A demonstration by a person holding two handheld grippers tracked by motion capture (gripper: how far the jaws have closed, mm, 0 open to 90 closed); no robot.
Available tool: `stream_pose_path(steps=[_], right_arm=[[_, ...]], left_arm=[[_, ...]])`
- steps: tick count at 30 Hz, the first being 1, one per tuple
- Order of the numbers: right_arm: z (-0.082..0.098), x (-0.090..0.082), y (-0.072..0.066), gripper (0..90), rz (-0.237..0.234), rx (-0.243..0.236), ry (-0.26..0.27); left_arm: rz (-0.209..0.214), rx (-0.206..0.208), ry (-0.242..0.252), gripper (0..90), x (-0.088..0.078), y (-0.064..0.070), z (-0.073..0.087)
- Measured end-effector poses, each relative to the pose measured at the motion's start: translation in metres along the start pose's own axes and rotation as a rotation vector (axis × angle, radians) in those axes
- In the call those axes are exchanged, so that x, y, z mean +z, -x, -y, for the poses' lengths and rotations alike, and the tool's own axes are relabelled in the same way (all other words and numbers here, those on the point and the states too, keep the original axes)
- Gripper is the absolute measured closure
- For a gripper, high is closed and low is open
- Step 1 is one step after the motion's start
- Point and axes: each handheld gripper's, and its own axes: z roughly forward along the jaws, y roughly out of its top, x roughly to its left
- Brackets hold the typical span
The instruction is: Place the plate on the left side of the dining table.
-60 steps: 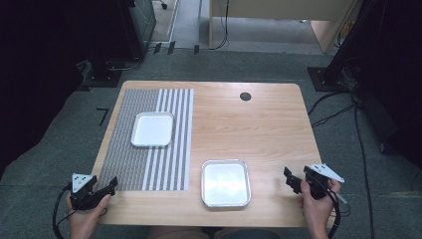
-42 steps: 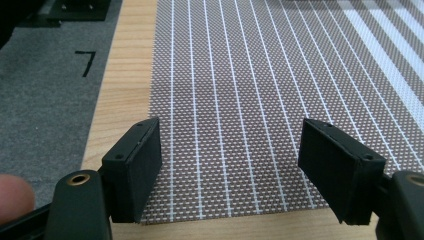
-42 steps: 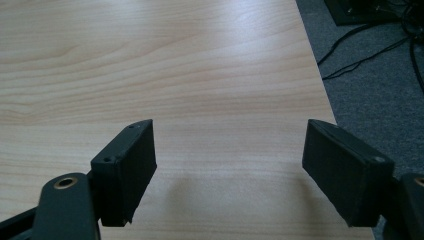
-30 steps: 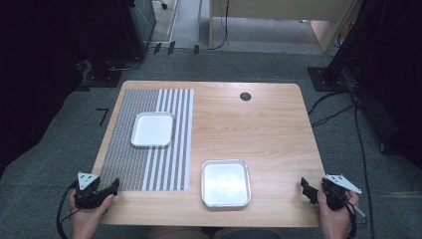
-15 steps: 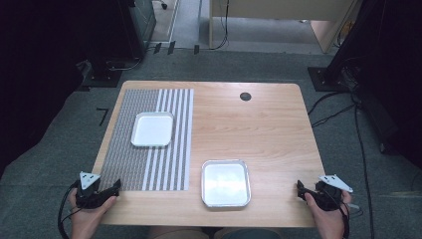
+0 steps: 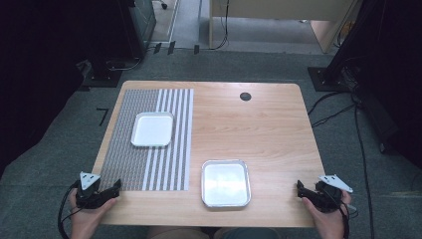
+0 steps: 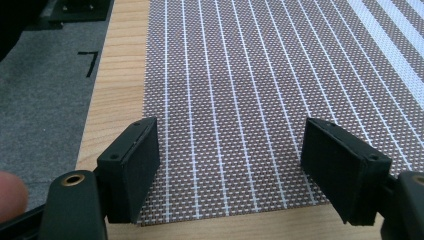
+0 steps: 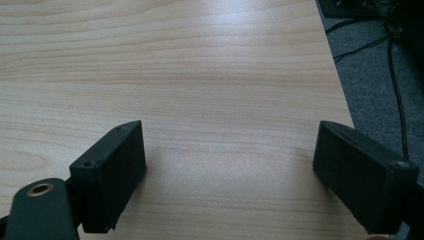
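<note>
I have both grippers at the near edge of the wooden table (image 6: 259,129), one at each corner. My left gripper (image 6: 110,189) sits at the near left corner, held in the left hand (image 6: 85,219), and its jaws stand wide apart with nothing between them. Through the left gripper view, those jaws hang over the near edge of the woven mat (image 7: 260,100), brown with thin white lines, and a strip of bare wood shows along the mat's left side and just below it.

My right gripper (image 6: 304,191) sits at the near right corner in the right hand (image 6: 329,219). Its jaws are also spread wide and empty; in the right gripper view I see bare wood grain between them and the table's right edge with grey carpet (image 8: 375,80) and cables beyond.

On the mat, toward the far left of the table, lies a white tray (image 6: 153,129). A metal tray (image 6: 225,182) rests on bare wood near the front edge, just right of the mat, between my two grippers and well apart from both. A small dark round hole (image 6: 245,96) sits near the far edge of the table
</note>
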Motion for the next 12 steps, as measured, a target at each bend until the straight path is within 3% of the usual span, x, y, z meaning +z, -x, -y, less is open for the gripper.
stream_pose_path(steps=[3, 12], right_arm=[[-0.0002, 0.0002, 0.0001, 12.7, -0.002, -0.001, -0.001], [-0.0004, 0.0006, 0.0001, 11.9, -0.005, -0.004, -0.003]], left_arm=[[0.015, 0.013, -0.007, 17.3, 0.0010, 0.0005, -0.0006], [0.014, 0.002, -0.012, 16.2, 0.0017, 0.0011, -0.0017]])
